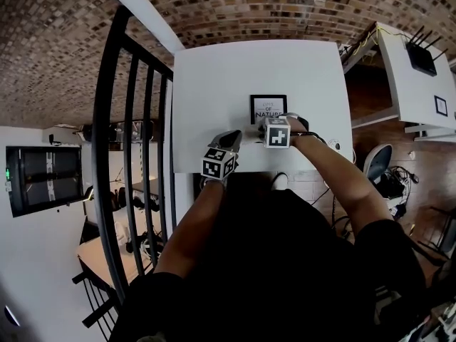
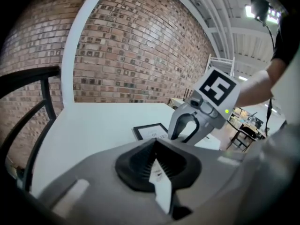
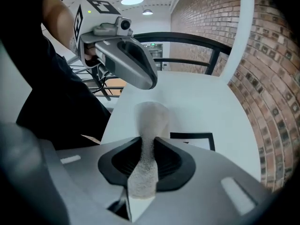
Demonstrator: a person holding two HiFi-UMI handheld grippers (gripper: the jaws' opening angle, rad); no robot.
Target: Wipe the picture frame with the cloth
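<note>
A small black picture frame (image 1: 268, 109) with a white print lies flat on the white table (image 1: 214, 77), near the front edge. My right gripper (image 1: 262, 131) hovers just in front of it, shut on a pale grey cloth (image 3: 150, 121) that sticks out past the jaws over the table. In the right gripper view the picture frame (image 3: 197, 139) is just to the right of the cloth. My left gripper (image 1: 231, 140) is to the left of the frame, its jaws shut with nothing in them. The left gripper view shows the picture frame (image 2: 149, 131) and the right gripper (image 2: 194, 125) beside it.
A black metal railing (image 1: 135, 120) runs along the table's left side. A brick wall (image 1: 249, 6) stands behind the table. To the right is another white desk (image 1: 410, 84) with a router (image 1: 420, 55), and a chair (image 1: 377, 164) below it.
</note>
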